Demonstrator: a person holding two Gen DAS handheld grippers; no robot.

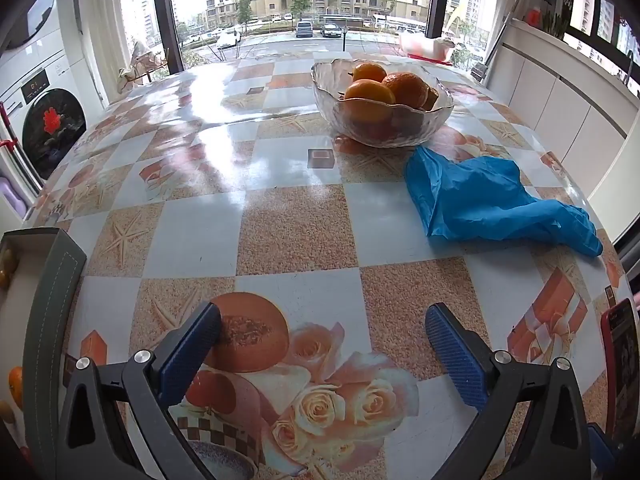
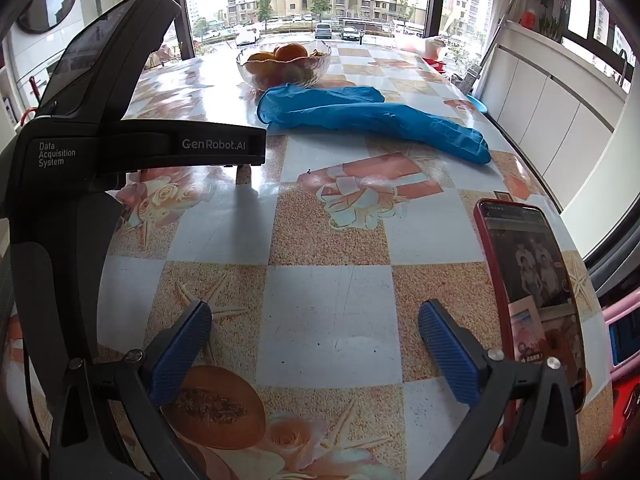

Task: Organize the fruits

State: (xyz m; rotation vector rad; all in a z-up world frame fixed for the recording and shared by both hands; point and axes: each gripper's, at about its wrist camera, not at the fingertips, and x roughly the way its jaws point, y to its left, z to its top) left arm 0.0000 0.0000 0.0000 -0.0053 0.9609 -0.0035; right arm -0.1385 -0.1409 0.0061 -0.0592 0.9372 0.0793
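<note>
A clear glass bowl (image 1: 384, 130) holding several oranges (image 1: 406, 88) stands at the far side of the table; the right wrist view shows the bowl (image 2: 283, 66) far off too. My left gripper (image 1: 322, 320) hovers open over the near tablecloth, nothing between its blue pads. My right gripper (image 2: 316, 322) is open as well, above bare checkered cloth. The left gripper's black body (image 2: 140, 144) fills the left of the right wrist view. A grey box (image 1: 52, 280) at the left edge holds small fruits (image 1: 8, 266), mostly cut off.
A crumpled blue glove (image 1: 488, 200) lies just in front of the bowl; it also shows in the right wrist view as the blue glove (image 2: 372, 116). A red-cased phone (image 2: 528, 284) lies at the table's right edge. White cabinets (image 1: 560, 100) run along the right, a washing machine (image 1: 40, 120) stands left.
</note>
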